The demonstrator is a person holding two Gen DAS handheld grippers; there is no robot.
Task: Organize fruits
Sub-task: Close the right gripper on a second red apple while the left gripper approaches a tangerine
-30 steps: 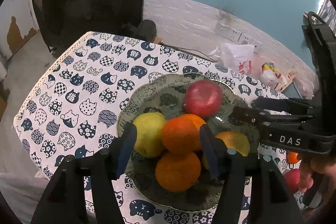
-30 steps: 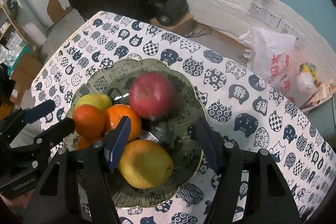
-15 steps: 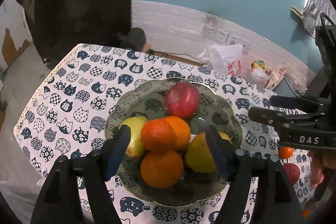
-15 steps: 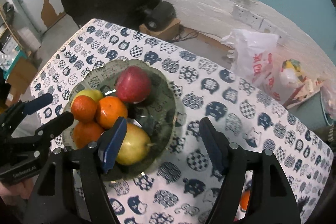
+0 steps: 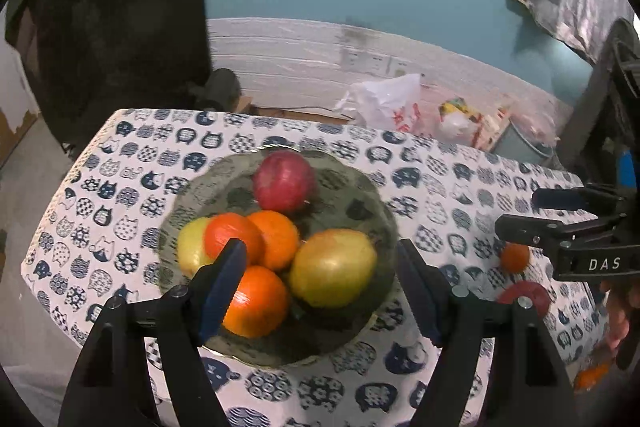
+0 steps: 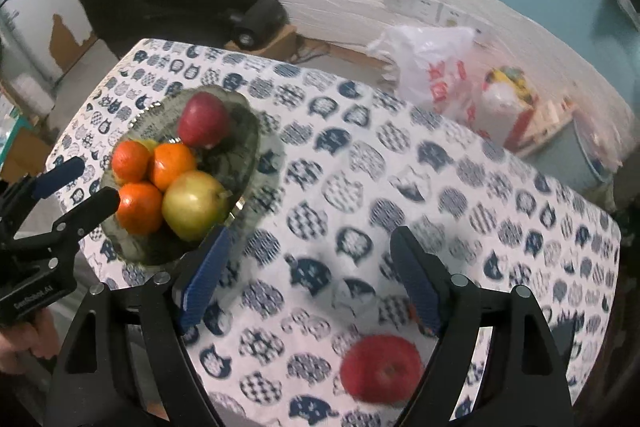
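Observation:
A green glass plate (image 5: 372, 203) (image 6: 248, 163) on the cat-print tablecloth holds a red apple (image 5: 285, 181) (image 6: 203, 119), three oranges (image 5: 256, 301), a yellow-green pear (image 5: 334, 267) (image 6: 194, 205) and a yellow fruit (image 5: 190, 247). My left gripper (image 5: 320, 291) is open and empty, above the plate's near side. My right gripper (image 6: 312, 275) is open and empty, over bare cloth right of the plate. A second red apple (image 6: 380, 367) (image 5: 520, 295) lies on the cloth near the right gripper, with a small orange (image 5: 514, 257) beside it.
Beyond the table's far edge, a white plastic bag (image 6: 432, 67) and packages sit on the floor against a white brick wall. A dark chair back (image 5: 120, 27) stands at the far left. Another orange (image 5: 592, 375) shows at the lower right by the hand.
Both grippers have pulled back and up from the plate. The right gripper has swung right, so the plate now lies to its left and the loose red apple has come into view.

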